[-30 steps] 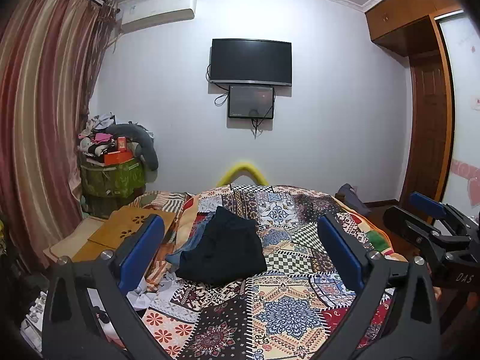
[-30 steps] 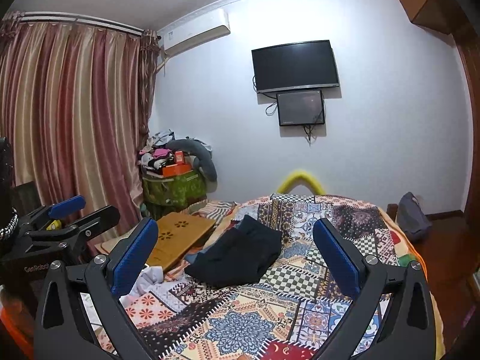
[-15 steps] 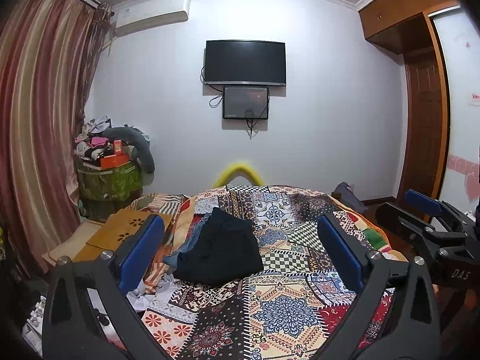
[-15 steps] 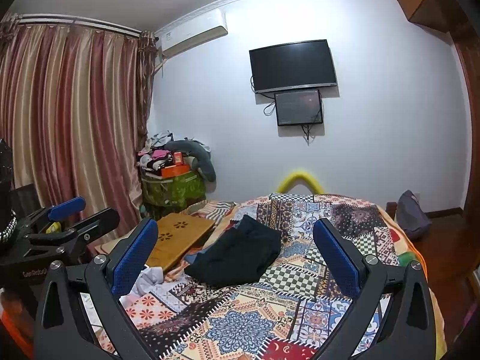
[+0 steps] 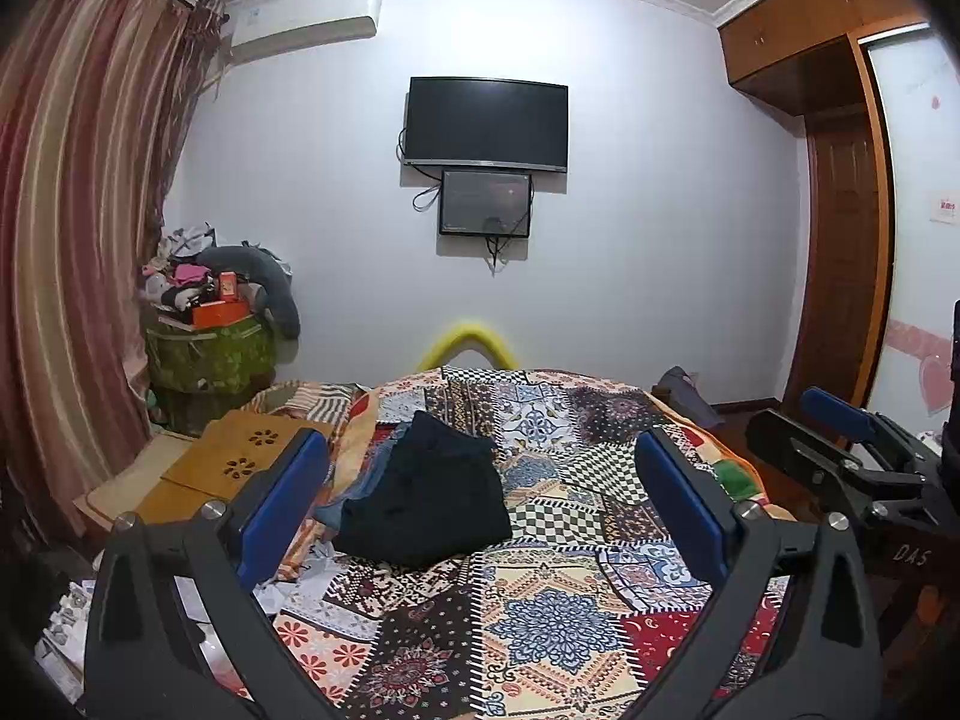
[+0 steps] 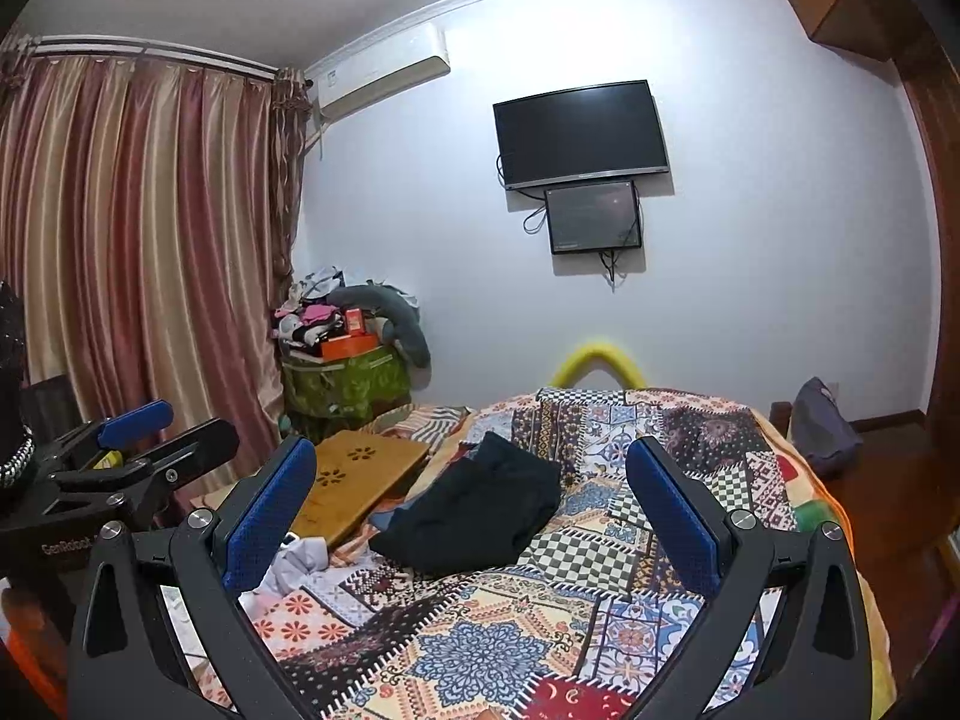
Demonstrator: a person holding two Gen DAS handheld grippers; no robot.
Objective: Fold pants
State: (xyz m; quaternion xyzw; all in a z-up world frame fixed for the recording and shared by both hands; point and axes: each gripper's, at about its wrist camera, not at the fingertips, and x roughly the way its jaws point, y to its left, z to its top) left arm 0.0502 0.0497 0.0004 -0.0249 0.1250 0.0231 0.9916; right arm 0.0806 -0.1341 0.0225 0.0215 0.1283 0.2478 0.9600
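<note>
Dark pants (image 5: 426, 498) lie in a loose, roughly squared heap on the left part of a bed (image 5: 570, 612) with a patchwork cover, blue cloth (image 5: 360, 483) just beside them. Both left tongs (image 5: 480, 510) and right tongs (image 6: 474, 510) hang above the near end, spread wide and empty, well apart from the pants, leaving the bed free as a flat folding surface.
</note>
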